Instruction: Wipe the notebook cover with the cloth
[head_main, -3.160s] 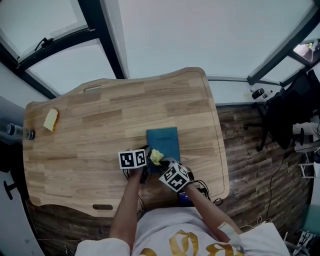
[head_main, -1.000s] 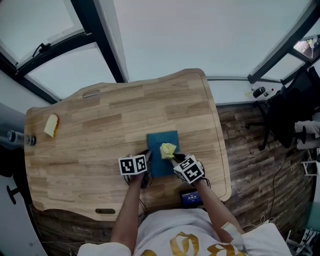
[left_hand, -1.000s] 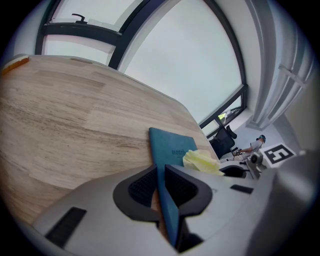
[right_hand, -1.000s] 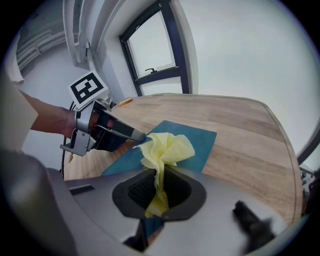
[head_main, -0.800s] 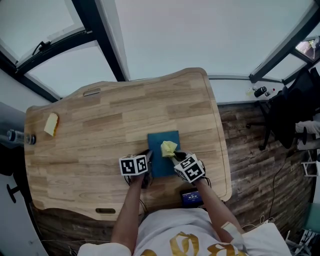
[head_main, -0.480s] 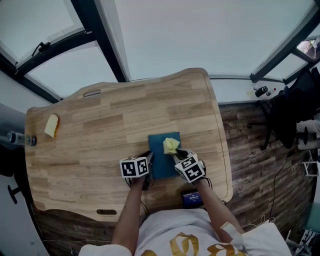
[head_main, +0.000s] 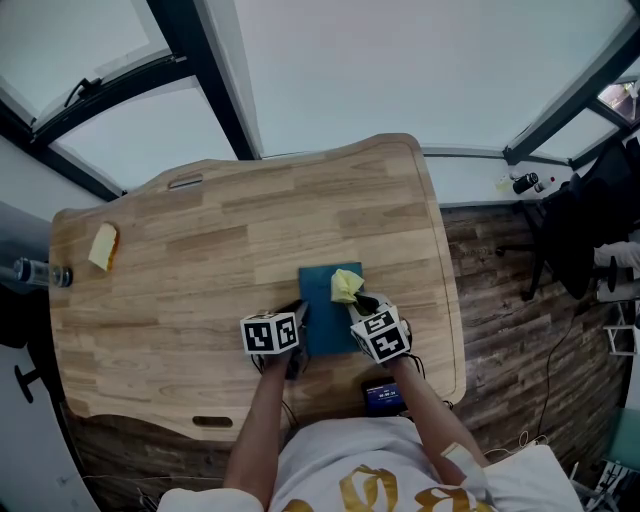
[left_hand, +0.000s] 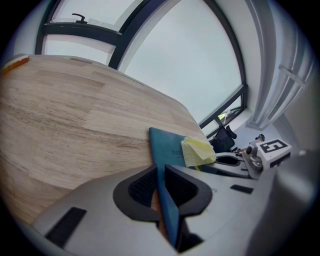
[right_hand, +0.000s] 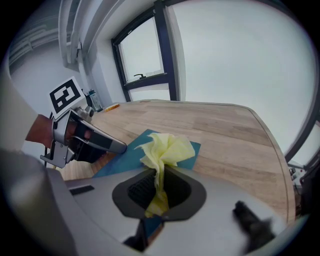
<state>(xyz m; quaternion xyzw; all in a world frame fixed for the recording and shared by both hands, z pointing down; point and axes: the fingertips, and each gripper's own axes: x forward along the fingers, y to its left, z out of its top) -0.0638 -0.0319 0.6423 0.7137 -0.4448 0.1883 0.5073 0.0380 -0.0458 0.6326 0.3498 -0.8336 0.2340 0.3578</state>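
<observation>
A teal notebook (head_main: 328, 300) lies flat near the front edge of the wooden table (head_main: 200, 250). My left gripper (head_main: 297, 322) is shut on the notebook's left edge (left_hand: 165, 200), pinning it down. My right gripper (head_main: 360, 303) is shut on a crumpled yellow cloth (head_main: 346, 285), which rests on the notebook's far right corner. In the right gripper view the cloth (right_hand: 166, 150) bunches out of the jaws over the teal cover (right_hand: 127, 152), with the left gripper (right_hand: 107, 145) at the left. In the left gripper view the cloth (left_hand: 197, 151) sits on the cover's far end.
A yellow sponge (head_main: 102, 245) lies at the table's far left, with a dark bottle (head_main: 35, 271) just past that edge. A small dark device (head_main: 381, 396) sits at the front edge by the person's torso. Chairs (head_main: 580, 220) stand on the wood floor to the right.
The right gripper has carried the cloth across the cover, from its near left part to the far right corner. The left gripper has stayed clamped on the notebook's left edge.
</observation>
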